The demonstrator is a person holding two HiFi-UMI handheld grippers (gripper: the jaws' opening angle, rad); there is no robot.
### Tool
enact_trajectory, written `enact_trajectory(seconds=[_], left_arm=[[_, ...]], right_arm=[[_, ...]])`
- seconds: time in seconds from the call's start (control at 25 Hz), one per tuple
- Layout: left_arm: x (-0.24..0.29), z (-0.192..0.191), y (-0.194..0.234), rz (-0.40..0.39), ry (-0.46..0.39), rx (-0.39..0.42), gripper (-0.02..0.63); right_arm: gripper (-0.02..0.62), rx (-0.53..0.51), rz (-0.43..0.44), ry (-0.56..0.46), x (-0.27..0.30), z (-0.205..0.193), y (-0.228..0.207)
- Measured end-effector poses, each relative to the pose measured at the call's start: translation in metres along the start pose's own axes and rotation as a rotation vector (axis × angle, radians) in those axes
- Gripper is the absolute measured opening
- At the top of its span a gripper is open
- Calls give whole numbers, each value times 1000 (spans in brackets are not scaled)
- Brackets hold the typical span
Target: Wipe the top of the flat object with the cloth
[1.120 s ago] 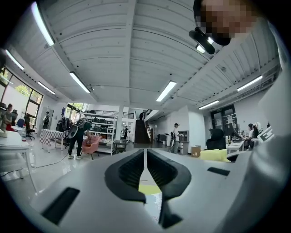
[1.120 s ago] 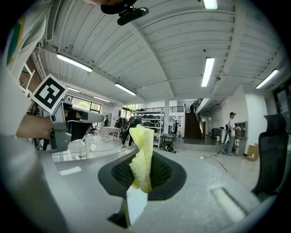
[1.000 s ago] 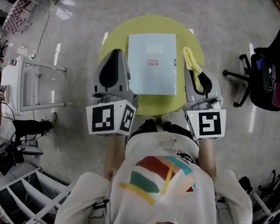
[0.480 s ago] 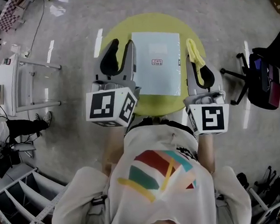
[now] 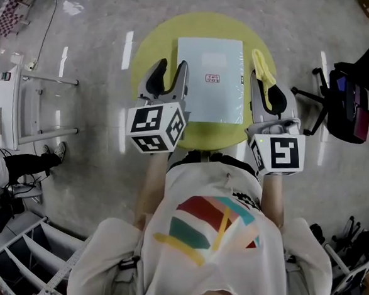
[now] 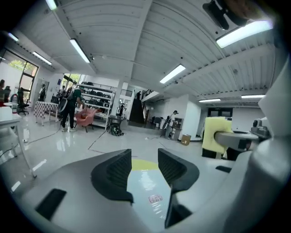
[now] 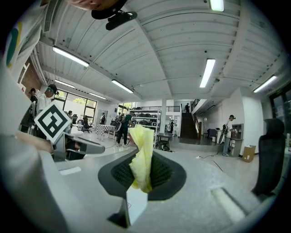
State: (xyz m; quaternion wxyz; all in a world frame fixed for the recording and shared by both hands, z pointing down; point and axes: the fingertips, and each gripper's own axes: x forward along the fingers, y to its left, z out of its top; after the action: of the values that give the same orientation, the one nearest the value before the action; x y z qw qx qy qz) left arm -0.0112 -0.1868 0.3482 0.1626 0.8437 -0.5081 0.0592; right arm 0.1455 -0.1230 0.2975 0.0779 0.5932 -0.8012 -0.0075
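A flat pale blue book (image 5: 212, 79) with a small red label lies on a round yellow table (image 5: 158, 48). My left gripper (image 5: 170, 72) is at the book's left edge; its jaws have just been opening and now stand apart with nothing between them, the book (image 6: 145, 191) and table showing through the gap. My right gripper (image 5: 263, 84) hovers by the book's right edge, shut on a yellow cloth (image 5: 262, 74). In the right gripper view the cloth (image 7: 142, 157) stands up out of the closed jaws.
A black office chair (image 5: 351, 103) stands to the right of the table. A white cart (image 5: 18, 105) stands on the shiny floor at the left. White racks (image 5: 35, 261) are at the lower left. People walk far off in the hall.
My left gripper has sunk toward the table and drawn in to the book's left edge, and its jaws have opened. The right gripper with the cloth has barely shifted.
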Motion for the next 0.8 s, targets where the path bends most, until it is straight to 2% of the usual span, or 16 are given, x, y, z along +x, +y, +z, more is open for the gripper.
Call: enact_trajectory(seconds=[0.2,0.4,0.56,0.8], left_arm=[[9,-72,22,29,172,-96,167],[9,-132,39,65,319,-144,169],[6,-168,47,77,415,-170,169],[1,-207,54,82,509,-229,168]], right_arm=[[28,2,10,25,1,-7,7],[28,11,21,45,0,-14,13],[28,9,23,65,2,-19,15],[28,9,23,87,3,-26,16]])
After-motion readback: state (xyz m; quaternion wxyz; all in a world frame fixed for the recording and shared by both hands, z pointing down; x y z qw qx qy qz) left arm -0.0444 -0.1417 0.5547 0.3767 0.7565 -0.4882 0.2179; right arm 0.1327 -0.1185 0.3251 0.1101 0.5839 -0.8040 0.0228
